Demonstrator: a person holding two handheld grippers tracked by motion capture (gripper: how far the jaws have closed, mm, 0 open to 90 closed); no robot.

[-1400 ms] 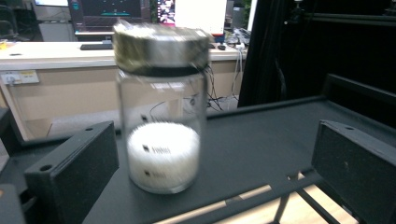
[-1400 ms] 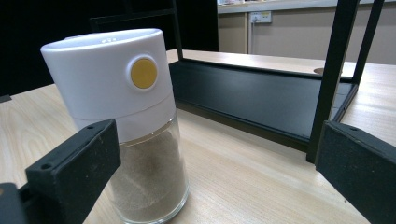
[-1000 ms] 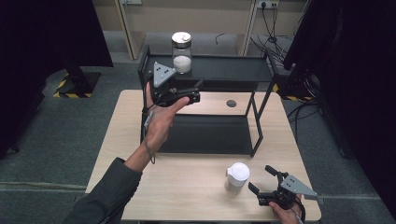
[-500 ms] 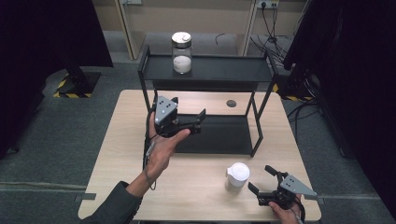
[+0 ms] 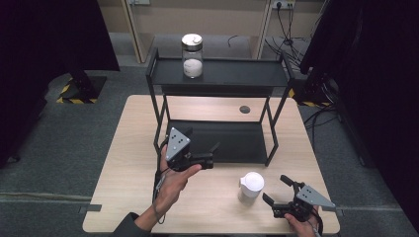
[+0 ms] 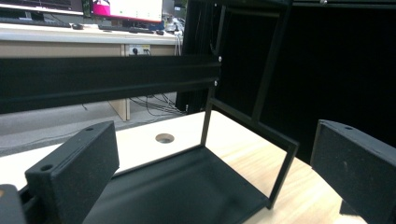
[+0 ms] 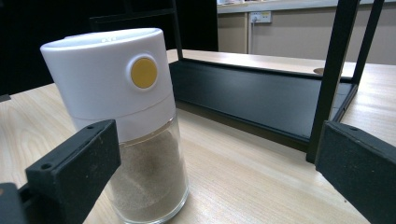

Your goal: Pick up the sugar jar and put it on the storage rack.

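**Operator:** Looking down from the high view, I have the table (image 5: 133, 197) across the middle of the frame and the black two-level rack (image 5: 217, 79) standing on it. A glass jar (image 5: 191, 55) sits on the top shelf, upper centre.

**Partner:** And the thing you're after?

**Operator:** The white-capped shaker (image 5: 250, 186), lower right of centre, upright on the bare wood in front of the rack, apart from it. In the right gripper view it stands at the left (image 7: 126, 121), with brown powder in its glass base and a yellow button on the cap.

**Partner:** Where are your grippers?

**Operator:** My right gripper (image 5: 278, 190) is at the lower right, just beside the shaker, jaws spread wide and empty. The shaker is off toward one jaw, not between them. My left gripper (image 5: 213, 154) hovers at centre-left before the lower shelf, jaws also wide, holding nothing.

**Partner:** So which step is this?

**Operator:** I judge it's the approach to the shaker, grasp not yet made. Next I'd need to swing the right gripper sideways until the jaws straddle the glass body, then close gently, keeping it upright.
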